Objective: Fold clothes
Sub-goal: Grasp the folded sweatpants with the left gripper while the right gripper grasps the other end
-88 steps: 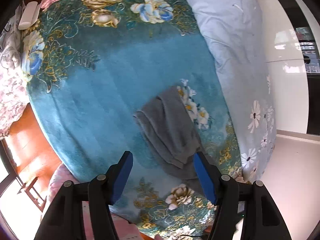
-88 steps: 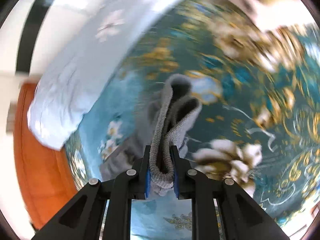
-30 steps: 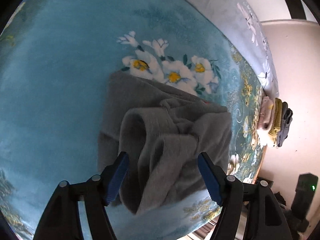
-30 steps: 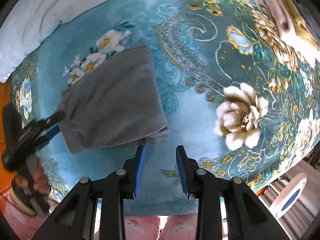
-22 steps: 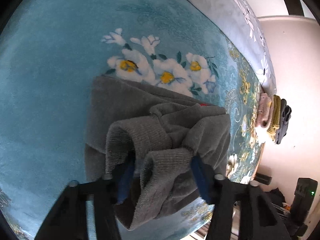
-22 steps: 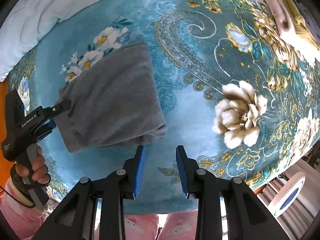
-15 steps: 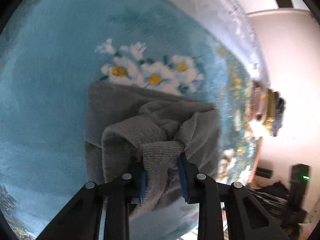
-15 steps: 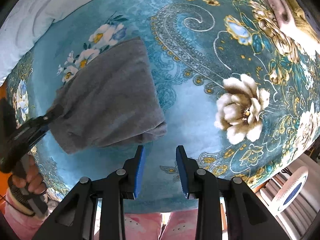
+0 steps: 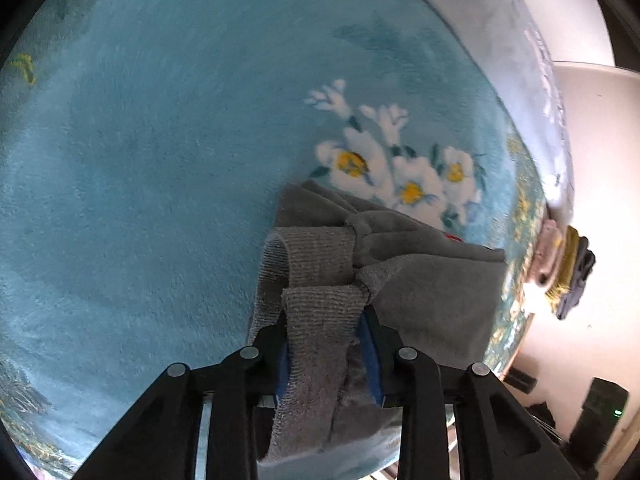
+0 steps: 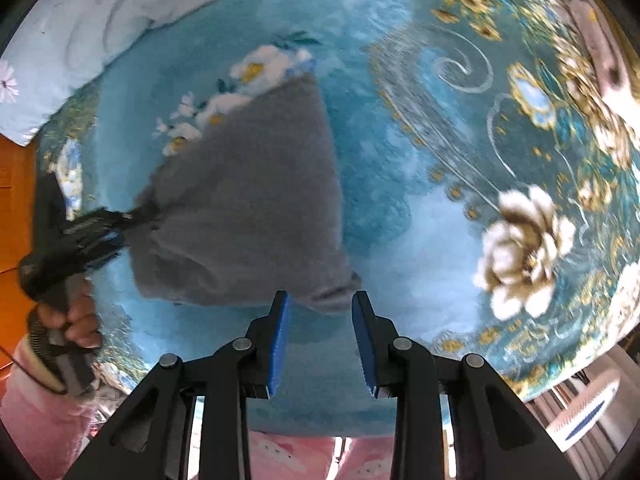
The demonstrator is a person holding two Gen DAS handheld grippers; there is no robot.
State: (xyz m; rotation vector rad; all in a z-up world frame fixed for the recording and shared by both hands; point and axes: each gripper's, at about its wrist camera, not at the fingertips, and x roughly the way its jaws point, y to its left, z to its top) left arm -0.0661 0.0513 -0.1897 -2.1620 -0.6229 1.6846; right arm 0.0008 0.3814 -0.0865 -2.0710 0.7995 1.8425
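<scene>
While closing: the left gripper (image 9: 326, 346), jaws spread a second ago, has clamped the ribbed edge of the grey knit garment (image 10: 248, 208), then eased slightly.
Meaning: likely ready for another fold.
Right gripper (image 10: 320, 344): parted, empty, just beside the garment's near corner.
Garment: on the teal floral bed (image 10: 420, 208), mid-blanket.

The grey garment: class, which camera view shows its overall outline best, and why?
The right wrist view: the whole grey garment lies visible on the blue blanket. The left wrist view shows only bunched ribbed edges clamped in the left gripper.
</scene>
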